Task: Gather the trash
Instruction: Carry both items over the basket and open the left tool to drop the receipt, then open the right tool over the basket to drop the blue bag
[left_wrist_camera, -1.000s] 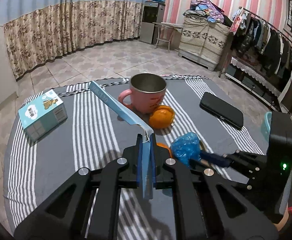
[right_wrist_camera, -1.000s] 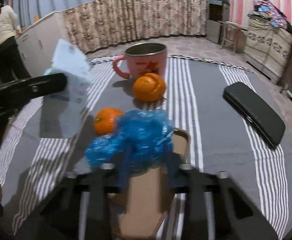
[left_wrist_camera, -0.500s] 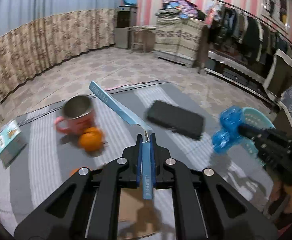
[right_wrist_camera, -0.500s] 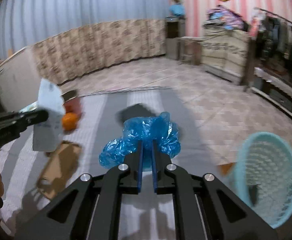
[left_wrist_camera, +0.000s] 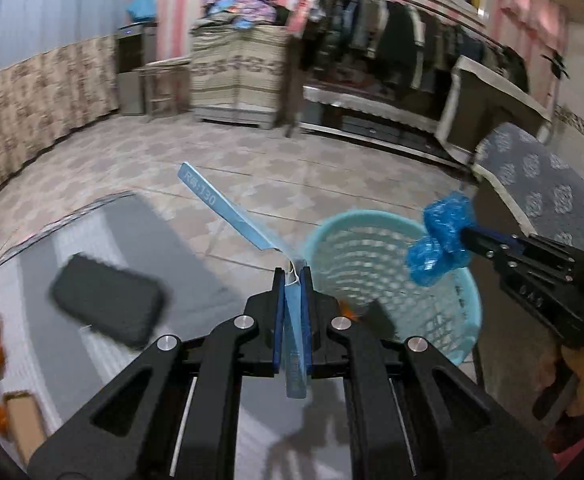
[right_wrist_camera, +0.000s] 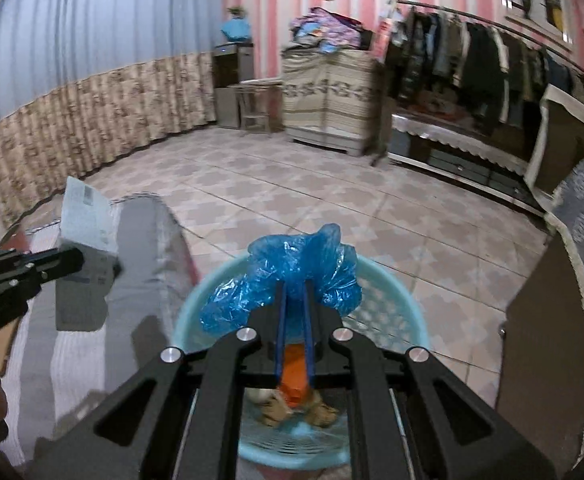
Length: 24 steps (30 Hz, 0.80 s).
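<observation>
Trash both sides: right gripper point(right_wrist_camera: 294, 300) clamped on crumpled blue plastic bag point(right_wrist_camera: 292, 270), light, soft, over basket point(right_wrist_camera: 396, 300) at centre frame; left gripper point(left_wrist_camera: 292, 280) pinching stiff flattened carton point(left_wrist_camera: 227, 208) by its edge.

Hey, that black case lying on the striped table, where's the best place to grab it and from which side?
Grip the black case across its narrow width, near the middle, coming down from above. It lies flat, long and slim, with bare table around it, so the long edges are free for the fingers. Both grippers are full now.
</observation>
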### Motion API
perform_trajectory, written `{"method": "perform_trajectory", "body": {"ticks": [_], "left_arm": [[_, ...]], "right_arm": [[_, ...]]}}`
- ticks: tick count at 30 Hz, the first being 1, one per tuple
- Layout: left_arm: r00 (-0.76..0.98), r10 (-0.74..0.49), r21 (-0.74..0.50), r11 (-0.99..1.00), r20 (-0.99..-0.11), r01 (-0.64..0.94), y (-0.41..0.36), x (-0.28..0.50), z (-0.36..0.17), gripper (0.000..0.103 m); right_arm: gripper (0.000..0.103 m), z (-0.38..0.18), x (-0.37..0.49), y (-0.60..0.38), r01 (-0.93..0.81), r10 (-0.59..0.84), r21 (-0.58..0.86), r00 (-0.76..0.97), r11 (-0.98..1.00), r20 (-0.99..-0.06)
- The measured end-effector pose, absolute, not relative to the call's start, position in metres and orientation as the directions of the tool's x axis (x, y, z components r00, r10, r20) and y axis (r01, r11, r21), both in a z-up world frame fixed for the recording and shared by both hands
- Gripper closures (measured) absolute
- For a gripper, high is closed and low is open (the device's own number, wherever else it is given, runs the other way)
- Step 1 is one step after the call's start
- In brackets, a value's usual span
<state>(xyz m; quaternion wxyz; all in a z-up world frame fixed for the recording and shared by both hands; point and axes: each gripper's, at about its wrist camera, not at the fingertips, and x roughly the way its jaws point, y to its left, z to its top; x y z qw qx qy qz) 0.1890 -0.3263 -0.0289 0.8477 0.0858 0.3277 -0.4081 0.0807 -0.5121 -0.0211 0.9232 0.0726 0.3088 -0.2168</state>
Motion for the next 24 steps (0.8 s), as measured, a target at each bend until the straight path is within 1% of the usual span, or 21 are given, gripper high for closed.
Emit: {"method": "perform_trajectory", "body": {"ticks": [5,9,11,12,13,14,15,18,20,22,24], "left_arm": [[0.39,-0.668,-0.142,0.596,-0.634,0.79,-0.373,0.174,-0.046,0.097],[0.374,-0.664,-0.113,0.569,-0.648,0.814,-0.402,0.167,-0.059,0.097],[0.352,-0.664,-0.128,0.561,-0.66,0.818,-0.411,0.171,-0.063,0.093],[0.332,-0.668,-0.148,0.555,-0.666,0.819,-0.416,0.173,-0.065,0.08],[0.325,-0.668,-0.162,0.558,-0.669,0.814,-0.418,0.176,-0.066,0.062],[0.343,-0.664,-0.154,0.571,-0.665,0.806,-0.418,0.176,-0.066,0.055],[0.354,-0.663,-0.149,0.577,-0.66,0.803,-0.417,0.176,-0.065,0.051],[0.377,-0.648,-0.132,0.596,-0.661,0.792,-0.414,0.178,-0.063,0.05],[0.439,-0.623,-0.087,0.633,-0.648,0.77,-0.408,0.178,-0.059,0.044],[0.501,-0.593,-0.055,0.678,-0.63,0.733,-0.396,0.181,-0.054,0.033],[0.532,-0.578,-0.052,0.706,-0.619,0.706,-0.387,0.183,-0.051,0.029]], "right_arm": [[0.095,-0.033,0.075,-0.544,0.485,-0.37,0.021,0.694,0.874,-0.618],[0.095,-0.04,0.072,-0.564,0.502,-0.375,0.029,0.682,0.865,-0.628],[0.095,-0.043,0.071,-0.569,0.509,-0.377,0.033,0.678,0.86,-0.631],[0.095,-0.045,0.069,-0.572,0.512,-0.378,0.035,0.677,0.858,-0.631],[0.095,-0.046,0.069,-0.574,0.515,-0.379,0.038,0.676,0.856,-0.632],[0.095,-0.048,0.067,-0.57,0.519,-0.38,0.041,0.674,0.854,-0.634],[0.095,-0.05,0.066,-0.571,0.523,-0.38,0.044,0.672,0.851,-0.636],[0.095,-0.054,0.067,-0.573,0.528,-0.379,0.048,0.666,0.848,-0.642],[0.095,-0.057,0.068,-0.571,0.53,-0.377,0.052,0.665,0.846,-0.644],[0.095,-0.058,0.068,-0.572,0.529,-0.375,0.054,0.667,0.847,-0.644],[0.095,-0.061,0.073,-0.571,0.527,-0.372,0.056,0.667,0.848,-0.646]]}}
